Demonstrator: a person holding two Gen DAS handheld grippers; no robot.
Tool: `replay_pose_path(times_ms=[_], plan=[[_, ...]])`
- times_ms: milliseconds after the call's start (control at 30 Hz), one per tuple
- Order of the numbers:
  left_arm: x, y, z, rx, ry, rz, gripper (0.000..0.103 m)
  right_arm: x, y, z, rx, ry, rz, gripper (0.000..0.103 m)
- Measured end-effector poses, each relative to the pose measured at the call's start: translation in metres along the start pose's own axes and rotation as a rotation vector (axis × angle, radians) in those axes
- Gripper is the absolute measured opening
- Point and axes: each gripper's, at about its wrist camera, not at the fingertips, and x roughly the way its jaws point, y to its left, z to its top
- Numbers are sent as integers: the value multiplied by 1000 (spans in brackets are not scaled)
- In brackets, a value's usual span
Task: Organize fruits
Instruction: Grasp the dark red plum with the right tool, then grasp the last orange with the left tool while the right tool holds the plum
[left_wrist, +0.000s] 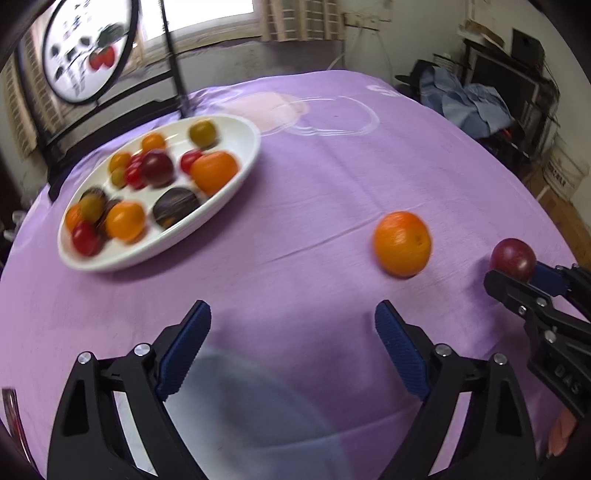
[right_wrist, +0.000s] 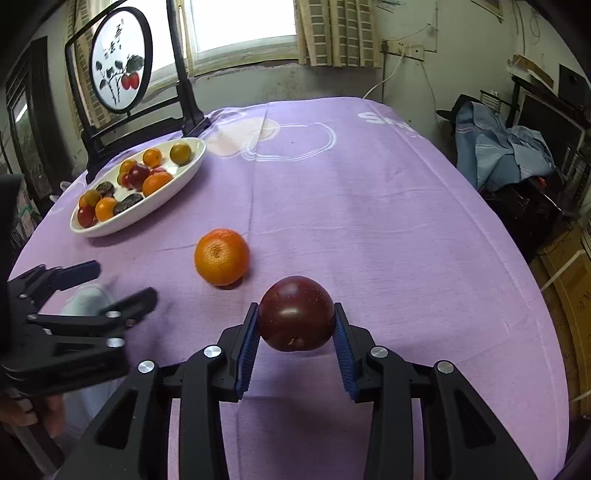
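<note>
Two fruits remain off the white dish on a purple tablecloth.
An orange lies mid-table; a dark plum is pinched in the right gripper nearby. The left gripper is spread wide, empty. The plum should be lifted gently, kept level, and carried far left to the dish.

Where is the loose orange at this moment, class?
The orange lies alone on the purple tablecloth, between the white plate of fruit and the dark red plum gripped in the right tongs.
</note>
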Motion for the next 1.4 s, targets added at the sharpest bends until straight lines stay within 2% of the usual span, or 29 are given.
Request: replay_pose_path(times_ms=[367,467,500,533,600,733,900,1033,1167,1400], plan=[[33,-49,30,63,29,-52,83,-4,-17,3,38,-12,-11,39],[35,-51,34,59,22,-91,67,-4,-16,2,36,-13,-12,39],[35,-53,35,65,25,-113,56,-3,-17,2,37,-9,-14,39],[34,-55,36,72,25,-131,41,-3,-17,2,38,-6,-13,39],[33,-58,37,90,22,-113,42,-3,-17,2,38,-7,-6,39],[29,-51,33,64,28,-116,41,-5,-16,2,32,-17,3,39],[10,-26,23,27,18,-118,41,-1,-10,1,23,-15,35,39],[-8,11,13,-23,8,-103,41,-2,12,0,-33,-27,40,39],[-27,59,9,-77,-17,-71,41,-8,46,7,-109,-16,118,39],[-42,143,21,-200,-64,6,41,-8,129,52,-260,-69,219,39]])
